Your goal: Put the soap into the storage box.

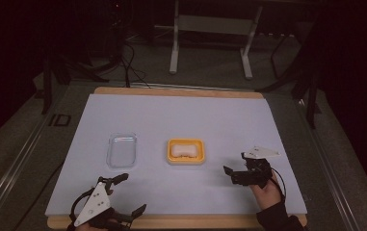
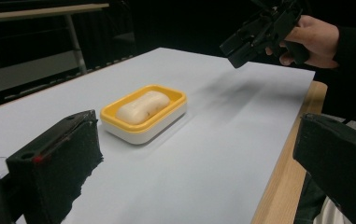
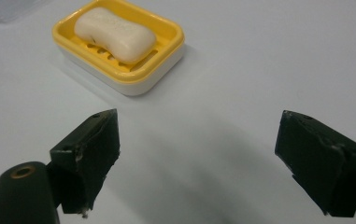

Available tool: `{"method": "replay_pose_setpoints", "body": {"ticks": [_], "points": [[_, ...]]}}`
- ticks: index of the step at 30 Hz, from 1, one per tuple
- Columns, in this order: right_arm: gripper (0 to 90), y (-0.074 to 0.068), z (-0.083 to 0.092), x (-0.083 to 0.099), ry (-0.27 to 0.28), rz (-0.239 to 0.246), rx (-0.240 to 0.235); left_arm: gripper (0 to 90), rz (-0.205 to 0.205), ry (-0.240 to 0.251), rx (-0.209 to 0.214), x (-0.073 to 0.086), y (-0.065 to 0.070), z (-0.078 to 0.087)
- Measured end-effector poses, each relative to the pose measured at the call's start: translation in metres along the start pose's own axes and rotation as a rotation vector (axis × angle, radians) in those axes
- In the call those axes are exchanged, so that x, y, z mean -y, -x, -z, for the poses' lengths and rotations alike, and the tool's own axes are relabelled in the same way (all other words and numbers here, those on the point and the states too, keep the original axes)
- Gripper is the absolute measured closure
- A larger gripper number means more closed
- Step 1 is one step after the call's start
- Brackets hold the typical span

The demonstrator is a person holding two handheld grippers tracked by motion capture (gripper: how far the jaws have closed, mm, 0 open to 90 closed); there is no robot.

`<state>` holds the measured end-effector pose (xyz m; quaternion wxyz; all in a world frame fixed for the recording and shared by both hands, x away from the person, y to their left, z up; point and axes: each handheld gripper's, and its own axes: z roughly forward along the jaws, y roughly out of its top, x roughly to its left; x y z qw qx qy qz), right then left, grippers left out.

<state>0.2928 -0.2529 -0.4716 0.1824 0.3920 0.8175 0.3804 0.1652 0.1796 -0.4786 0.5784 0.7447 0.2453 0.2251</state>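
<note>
The right gripper (image 1: 233,169) hangs above the white table cover (image 1: 181,115) at the lower right of the high view, its jaws spread wide and empty, aimed toward the soap dish (image 1: 186,151). The yellow-and-white dish sits near the centre of the cover, with the pale soap bar (image 1: 185,149) lying flat in its slotted tray. In the right gripper view the dish occupies the upper left of the frame, well apart from both jaws. The left gripper (image 1: 132,194) rests at the lower left of the high view, near the wooden table edge (image 1: 171,222); its jaws are likewise parted and hold nothing. A clear plastic lid (image 1: 122,150) lies flat to the left of the dish, apart from it; it is probably the dish cover, though its faint outline does not confirm this.

Hazards from this position, as a judgement:

- The soap bar is smooth and rounded. A grip taken off-centre or on the curved ends is likely to squeeze the bar out of the jaws.
- The dish is light and unrestrained. Jaw contact with its rim is likely to slide or tip it across the smooth cover.
- The clear lid is hard to distinguish from the cover. A misjudged descent may strike its edge and push it away.
</note>
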Motion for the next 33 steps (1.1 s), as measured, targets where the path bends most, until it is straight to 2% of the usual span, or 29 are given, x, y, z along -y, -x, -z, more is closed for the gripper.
{"method": "replay_pose_setpoints", "body": {"ticks": [5, 17, 25, 33], "points": [[13.7, 0.0, 0.001, 0.0001, 0.022, -0.003, 0.002, 1.1, 0.001, -0.001, -0.001, 0.0, -0.0002, 0.0], [13.7, -0.0025, -0.0017, 0.0007, 0.015, 0.018, -0.006, 1.1, 0.0, -0.006, -0.003, 0.0001, -0.0003, -0.0003], [13.7, -0.0019, 0.0011, 0.0003, 0.054, 0.015, -0.025, 1.1, 0.0, -0.007, -0.004, 0.0001, -0.0005, -0.0004], [13.7, -0.0029, 0.0004, 0.0001, 0.048, 0.022, -0.027, 1.1, -0.002, -0.008, -0.004, 0.0002, -0.0004, -0.0003]]}}
